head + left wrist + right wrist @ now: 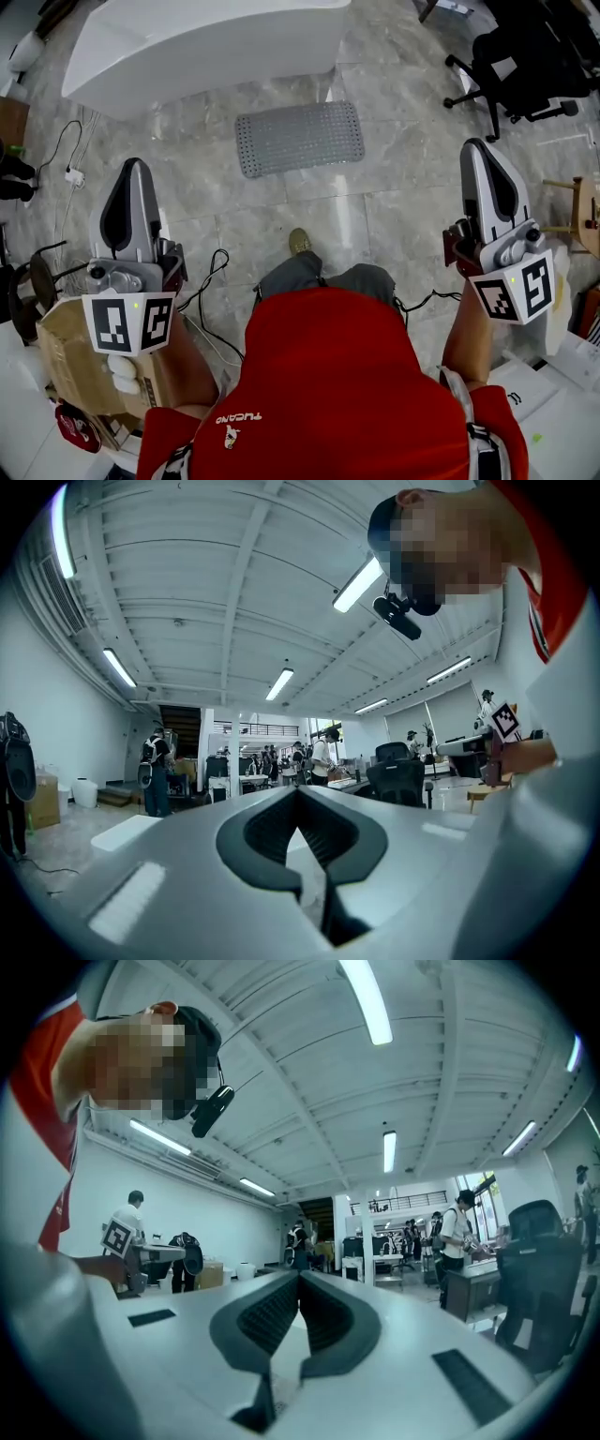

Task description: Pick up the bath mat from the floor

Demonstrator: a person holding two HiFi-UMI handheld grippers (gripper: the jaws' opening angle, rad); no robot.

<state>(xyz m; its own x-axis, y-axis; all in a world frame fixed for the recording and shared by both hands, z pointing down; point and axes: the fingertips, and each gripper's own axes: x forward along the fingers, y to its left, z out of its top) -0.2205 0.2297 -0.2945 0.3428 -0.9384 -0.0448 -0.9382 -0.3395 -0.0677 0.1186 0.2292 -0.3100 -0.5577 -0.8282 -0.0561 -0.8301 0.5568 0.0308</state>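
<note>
Grey bath mat (298, 138) lying flat on marble floor (394, 216), untouched. Left hand-held gripper (136, 167) and right hand-held gripper (478, 148) hovering level, jaws pressed together, gripping nothing.

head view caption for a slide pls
Before the pick: left gripper and right gripper shut and empty, grey studded rectangular bath mat untouched on the marble floor ahead.

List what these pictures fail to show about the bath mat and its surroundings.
- Bath mat: only the head view shows it; both gripper views look across the room, over it. Its underside is hidden against the floor.
- White tub: cut off by the head view's top edge.
- Black office chair: cut off at the head view's top right corner.
</note>
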